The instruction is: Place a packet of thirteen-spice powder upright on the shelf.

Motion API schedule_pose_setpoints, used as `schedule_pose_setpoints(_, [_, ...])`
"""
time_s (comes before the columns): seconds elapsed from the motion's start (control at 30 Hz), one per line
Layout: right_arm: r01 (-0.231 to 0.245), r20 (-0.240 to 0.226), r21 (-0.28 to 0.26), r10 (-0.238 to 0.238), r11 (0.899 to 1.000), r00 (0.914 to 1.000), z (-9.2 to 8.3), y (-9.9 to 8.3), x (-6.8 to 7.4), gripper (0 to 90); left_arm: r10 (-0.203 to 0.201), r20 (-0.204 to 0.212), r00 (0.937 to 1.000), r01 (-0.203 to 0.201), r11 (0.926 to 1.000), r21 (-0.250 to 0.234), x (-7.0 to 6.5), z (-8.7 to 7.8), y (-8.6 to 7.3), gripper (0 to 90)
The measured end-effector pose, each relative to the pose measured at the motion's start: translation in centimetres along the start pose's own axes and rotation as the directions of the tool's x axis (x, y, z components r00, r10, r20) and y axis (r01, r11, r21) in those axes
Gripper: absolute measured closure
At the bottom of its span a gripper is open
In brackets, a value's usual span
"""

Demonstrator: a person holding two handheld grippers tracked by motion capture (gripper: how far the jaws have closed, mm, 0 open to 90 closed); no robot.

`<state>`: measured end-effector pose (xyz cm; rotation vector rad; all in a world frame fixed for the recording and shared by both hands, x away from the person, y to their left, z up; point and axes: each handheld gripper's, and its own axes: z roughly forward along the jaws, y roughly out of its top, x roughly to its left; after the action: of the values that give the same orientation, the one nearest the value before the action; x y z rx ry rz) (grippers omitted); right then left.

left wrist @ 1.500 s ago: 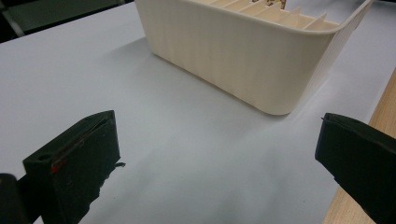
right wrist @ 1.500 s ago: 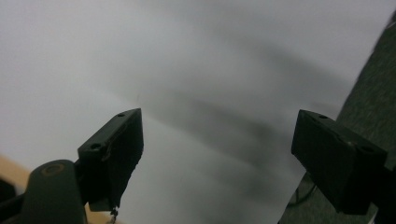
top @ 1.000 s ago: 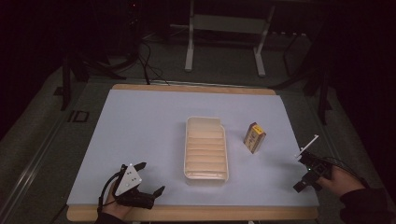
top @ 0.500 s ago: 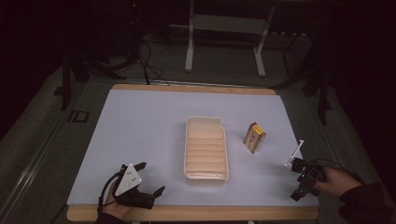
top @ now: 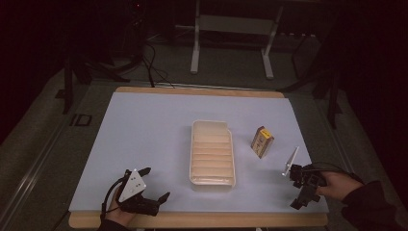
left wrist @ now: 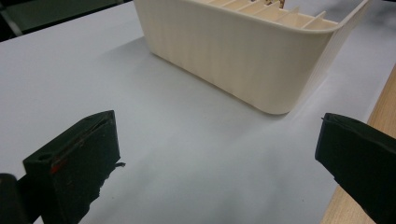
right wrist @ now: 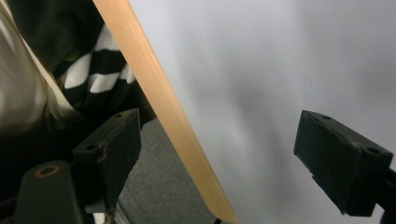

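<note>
Right gripper (top: 299, 190) swung down toward the wooden table edge (top: 202, 220), jaws wide, empty; left gripper (top: 153, 185) gaped empty beside the ribbed cream plastic tray (top: 211, 180)

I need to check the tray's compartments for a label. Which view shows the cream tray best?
The high view: the whole cream tray and its ribbed inside show. The left gripper view gives its near outer wall and corner, close up.

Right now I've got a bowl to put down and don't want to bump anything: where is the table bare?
The widest bare patch is the white sheet left of the cream tray, running back to the far edge of the table. Behind the tray is free too. It is tighter on the right: the small yellow box stands between the tray and the right gripper. The left gripper occupies the near-left corner.
</note>
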<state>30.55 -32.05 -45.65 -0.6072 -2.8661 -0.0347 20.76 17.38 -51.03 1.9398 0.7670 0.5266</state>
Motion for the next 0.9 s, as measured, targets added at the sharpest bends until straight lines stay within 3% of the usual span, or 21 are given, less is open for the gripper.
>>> schedule_pose_setpoints(0.33, [0.106, 0.0, -0.002, -0.106, 0.994, 0.9943, -0.6, 2.9, 1.2, 15.3, 0.002, 0.002, 1.0, -0.002, 1.0, -0.007, 0.0, -0.1, 0.0, 0.0])
schedule_pose_setpoints(0.37, [0.138, 0.014, -0.003, -0.138, 0.99, 0.9903, -0.7, 3.6, 1.4, 15.8, 0.003, 0.001, 1.0, -0.003, 1.0, -0.007, 0.0, -0.1, 0.0, 0.0])
schedule_pose_setpoints(0.5, [0.173, 0.024, -0.01, -0.172, 0.985, 0.9847, -0.7, 4.9, 1.6, 18.7, 0.003, 0.003, 1.0, -0.003, 1.0, -0.006, 0.0, -0.1, 0.0, 0.0])
schedule_pose_setpoints(0.77, [0.224, 0.034, -0.026, -0.223, 0.974, 0.9743, -1.1, 6.8, 2.4, 17.3, 0.002, 0.006, 1.0, -0.002, 1.0, -0.005, 0.1, 0.0, 0.0, 0.0])
schedule_pose_setpoints(0.9, [0.217, 0.03, -0.04, -0.216, 0.975, 0.9759, -1.6, 7.7, 2.4, 18.0, 0.005, 0.002, 1.0, -0.005, 1.0, -0.008, 0.0, -0.1, 0.0, 0.0])
